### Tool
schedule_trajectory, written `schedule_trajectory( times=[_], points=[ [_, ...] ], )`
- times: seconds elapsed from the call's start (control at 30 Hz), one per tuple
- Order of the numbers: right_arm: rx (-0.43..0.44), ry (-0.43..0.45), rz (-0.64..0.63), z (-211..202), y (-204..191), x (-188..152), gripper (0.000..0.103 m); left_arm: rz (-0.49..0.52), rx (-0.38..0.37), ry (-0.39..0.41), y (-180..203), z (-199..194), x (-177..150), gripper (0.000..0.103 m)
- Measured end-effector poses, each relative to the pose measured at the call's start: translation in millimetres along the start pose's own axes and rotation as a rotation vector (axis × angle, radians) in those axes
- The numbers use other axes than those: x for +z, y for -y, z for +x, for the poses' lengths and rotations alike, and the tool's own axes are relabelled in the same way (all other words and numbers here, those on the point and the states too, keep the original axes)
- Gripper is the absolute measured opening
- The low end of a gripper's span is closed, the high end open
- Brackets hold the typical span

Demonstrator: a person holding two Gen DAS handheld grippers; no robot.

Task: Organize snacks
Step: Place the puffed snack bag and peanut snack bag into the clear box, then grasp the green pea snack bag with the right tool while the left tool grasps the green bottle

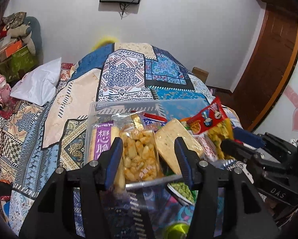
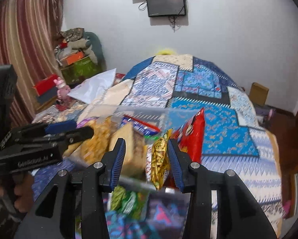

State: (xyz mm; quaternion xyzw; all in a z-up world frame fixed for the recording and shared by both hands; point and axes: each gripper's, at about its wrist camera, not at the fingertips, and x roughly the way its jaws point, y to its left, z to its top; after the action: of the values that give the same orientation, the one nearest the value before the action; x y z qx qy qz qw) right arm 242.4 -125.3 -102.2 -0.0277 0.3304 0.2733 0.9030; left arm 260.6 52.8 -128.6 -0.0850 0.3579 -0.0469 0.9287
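Note:
A clear plastic box (image 1: pixel 101 107) full of snack packets stands on the patterned bed. It holds a purple-labelled pack (image 1: pixel 103 141), an orange puffed-snack pack (image 1: pixel 139 155), a pale cracker pack (image 1: pixel 176 139) and a red and yellow bag (image 1: pixel 210 123). My left gripper (image 1: pixel 149 153) is open at the box's near rim, around the orange pack. My right gripper (image 2: pixel 146 155) is open with a yellow snack bag (image 2: pixel 161 157) between its fingers, against the right one; it also shows in the left wrist view (image 1: pixel 240 141). The box (image 2: pixel 129 109) and red bag (image 2: pixel 192 137) also show in the right wrist view.
A green snack pack (image 1: pixel 180 189) lies on the bed before the box. A white pillow (image 1: pixel 39 81) lies at the left. Boxes and clutter (image 1: pixel 13 55) are stacked against the far wall. A cardboard box (image 2: pixel 258 91) and a wooden door (image 1: pixel 276 59) stand at the right.

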Motion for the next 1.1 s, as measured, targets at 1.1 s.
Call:
schedule_trajectory(
  times=[1.1],
  points=[
    [0.031,-0.284,-0.021,70.3,-22.0,-69.5,0.040,-0.030,0.017,-0.154,-31.2,-7.4,-88.3,0.055]
  ],
)
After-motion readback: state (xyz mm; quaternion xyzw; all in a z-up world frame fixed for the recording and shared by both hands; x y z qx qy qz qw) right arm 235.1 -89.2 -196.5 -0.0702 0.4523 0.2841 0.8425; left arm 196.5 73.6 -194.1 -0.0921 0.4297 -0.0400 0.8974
